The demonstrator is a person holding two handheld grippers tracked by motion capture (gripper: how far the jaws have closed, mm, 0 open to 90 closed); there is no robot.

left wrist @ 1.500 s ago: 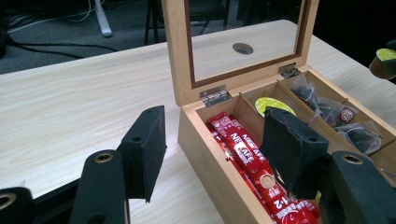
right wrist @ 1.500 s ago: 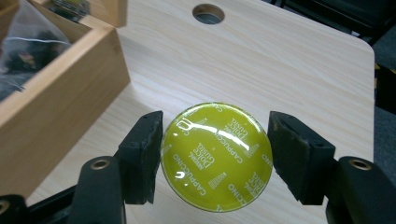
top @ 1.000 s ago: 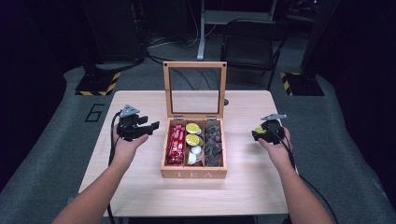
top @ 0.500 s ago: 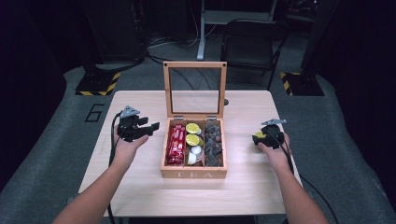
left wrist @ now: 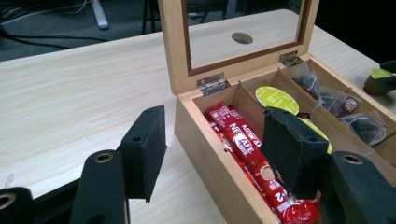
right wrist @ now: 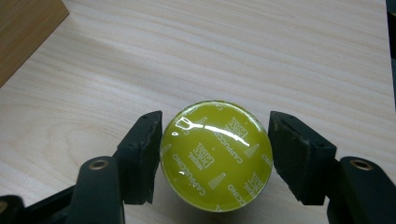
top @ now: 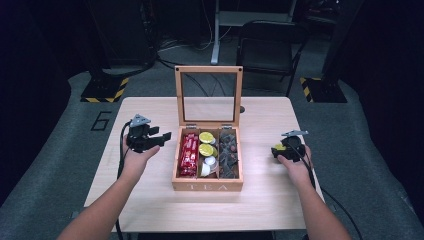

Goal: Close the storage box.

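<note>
A wooden tea box (top: pixel 207 186) stands open at the table's middle, its glass lid (top: pixel 208 70) upright. It holds red Nescafe sticks (left wrist: pixel 252 149) on the left, yellow-green capsules (left wrist: pixel 276 98) in the middle and dark tea bags (left wrist: pixel 348 105) on the right. Just left of the box my left gripper (top: pixel 164 138) hovers open with nothing between its pads. My right gripper (right wrist: pixel 215 158) is low over the table right of the box, shut on a yellow-green capsule (right wrist: pixel 215 161). Both pads touch its rim.
The table's right edge (top: pixel 305 165) runs close by my right hand. A round hole (left wrist: pixel 242 38) in the tabletop shows through the lid. A chair (top: pixel 265 45) and cables stand on the floor beyond the table.
My right hand has moved right and toward the near edge, lower over the table, carrying the capsule. The left hand has stayed where it was.
</note>
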